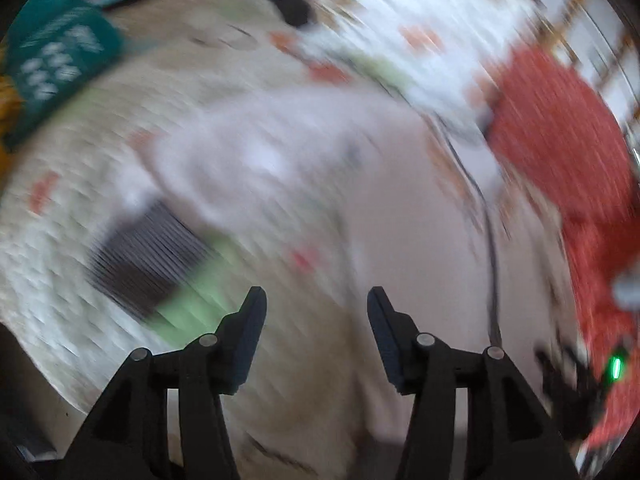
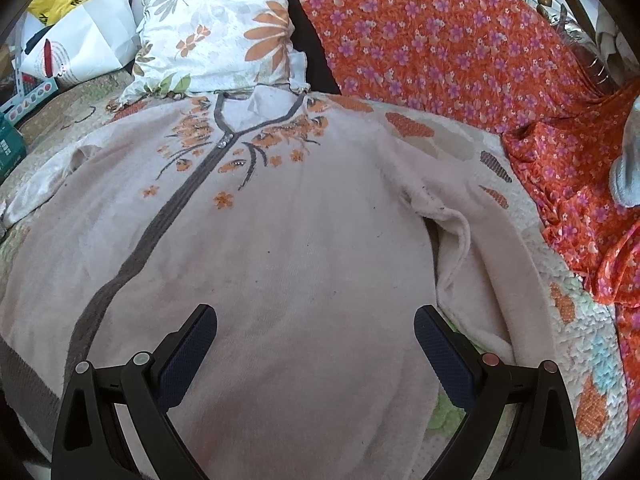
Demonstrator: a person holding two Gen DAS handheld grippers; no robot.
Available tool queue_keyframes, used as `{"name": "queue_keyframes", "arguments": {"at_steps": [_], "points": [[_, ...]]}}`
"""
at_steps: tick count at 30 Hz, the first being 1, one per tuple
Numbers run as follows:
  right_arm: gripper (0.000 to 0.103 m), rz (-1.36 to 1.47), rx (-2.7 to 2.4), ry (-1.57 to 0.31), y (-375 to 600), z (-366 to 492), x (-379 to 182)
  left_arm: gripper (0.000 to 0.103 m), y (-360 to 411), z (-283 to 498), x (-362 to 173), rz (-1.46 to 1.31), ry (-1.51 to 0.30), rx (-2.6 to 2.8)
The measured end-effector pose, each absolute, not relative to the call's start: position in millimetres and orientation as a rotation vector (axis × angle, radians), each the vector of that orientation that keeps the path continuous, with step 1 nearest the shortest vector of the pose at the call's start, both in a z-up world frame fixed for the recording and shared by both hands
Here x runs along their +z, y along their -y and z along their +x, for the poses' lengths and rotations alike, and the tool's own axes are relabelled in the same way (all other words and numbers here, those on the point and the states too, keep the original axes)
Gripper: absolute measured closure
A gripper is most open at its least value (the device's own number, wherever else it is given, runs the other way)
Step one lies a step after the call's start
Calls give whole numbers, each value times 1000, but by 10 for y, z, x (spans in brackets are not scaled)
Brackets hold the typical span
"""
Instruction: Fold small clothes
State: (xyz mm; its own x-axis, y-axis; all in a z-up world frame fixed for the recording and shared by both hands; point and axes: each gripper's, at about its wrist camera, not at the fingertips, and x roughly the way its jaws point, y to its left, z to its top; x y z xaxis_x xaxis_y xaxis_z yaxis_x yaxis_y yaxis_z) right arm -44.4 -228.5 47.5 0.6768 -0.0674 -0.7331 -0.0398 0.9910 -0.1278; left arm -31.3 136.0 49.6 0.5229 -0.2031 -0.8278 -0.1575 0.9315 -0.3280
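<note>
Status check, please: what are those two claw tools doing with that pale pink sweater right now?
Left gripper and right gripper: jaws open, empty. Pale pink knitted cardigan flat, unfolded, one sleeve doubled back. Floral pillow touching collar.

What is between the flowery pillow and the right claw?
The pale pink cardigan lies spread there, its grey trim and orange flowers showing. The right wrist view shows it from the pillow down to the open right claw.
</note>
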Motion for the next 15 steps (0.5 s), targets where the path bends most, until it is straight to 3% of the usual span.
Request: {"name": "queue_keyframes", "arguments": {"at_steps": [7, 8, 9, 10, 15], "points": [[2, -150, -21, -793, 2328, -604, 574, 45, -676, -778, 63, -316, -1174, -193], [2, -149, -24, -794, 2341, -613, 574, 49, -573, -801, 71, -262, -1157, -181], [2, -146, -30, -793, 2356, -622, 577, 82, -474, -823, 109, -211, -1144, -178], [2, -144, -34, -792, 2371, -627, 585, 94, -454, -833, 144, -207, -1143, -182], [2, -117, -49, -766, 2468, -706, 694, 95, -760, -1047, 607, -264, -1047, -97]]}}
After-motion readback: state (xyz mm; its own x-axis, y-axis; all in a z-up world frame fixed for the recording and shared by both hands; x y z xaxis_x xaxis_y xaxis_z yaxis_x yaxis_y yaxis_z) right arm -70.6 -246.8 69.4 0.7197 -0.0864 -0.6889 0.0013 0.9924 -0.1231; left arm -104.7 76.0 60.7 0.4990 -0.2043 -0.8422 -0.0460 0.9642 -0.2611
